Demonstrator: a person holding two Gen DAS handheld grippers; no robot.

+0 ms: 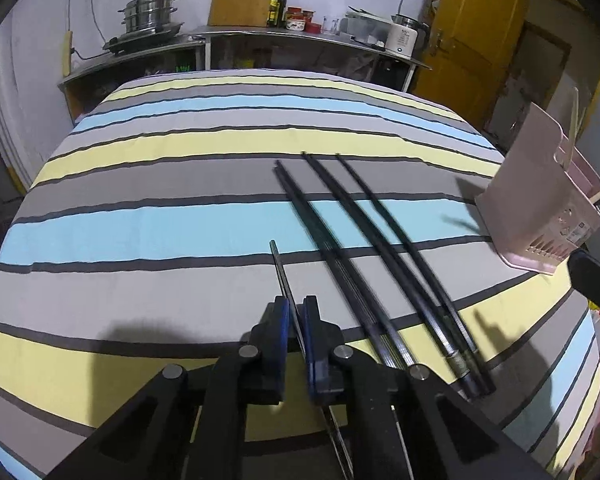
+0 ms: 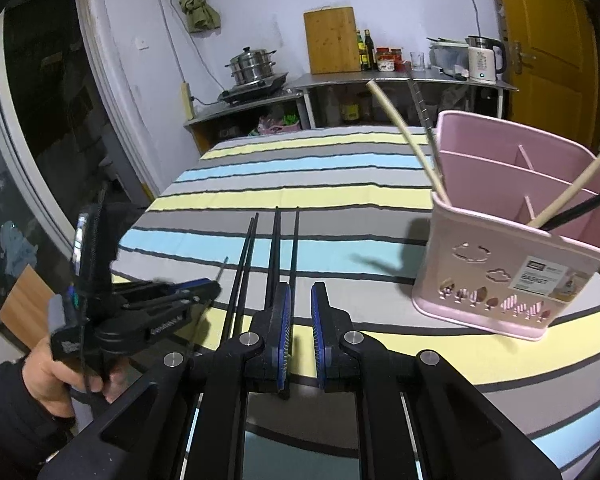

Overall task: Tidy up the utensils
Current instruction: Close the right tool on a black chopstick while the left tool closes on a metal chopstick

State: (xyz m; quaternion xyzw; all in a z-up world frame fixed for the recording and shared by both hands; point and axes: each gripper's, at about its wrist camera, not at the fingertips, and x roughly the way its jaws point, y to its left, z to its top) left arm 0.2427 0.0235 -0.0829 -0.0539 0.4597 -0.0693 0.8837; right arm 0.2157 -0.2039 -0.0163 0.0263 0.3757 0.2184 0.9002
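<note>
My left gripper (image 1: 296, 312) is shut on a thin dark chopstick (image 1: 281, 268) that sticks out forward above the striped cloth; it also shows in the right wrist view (image 2: 204, 288). Several black chopsticks (image 1: 364, 248) lie side by side on the cloth just right of it, also seen in the right wrist view (image 2: 276, 248). My right gripper (image 2: 300, 300) is open and empty above the near ends of those chopsticks. A pink utensil basket (image 2: 512, 248) stands at the right, holding two pale wooden chopsticks (image 2: 404, 132) and a black one; its side shows in the left wrist view (image 1: 540, 200).
The table wears a striped grey, yellow and blue cloth (image 1: 180, 200). Behind it stands a steel counter (image 2: 380, 80) with a steamer pot (image 2: 252, 64), a cutting board (image 2: 332, 40), bottles and a kettle (image 2: 484, 58). A yellow door (image 2: 548, 40) is at the far right.
</note>
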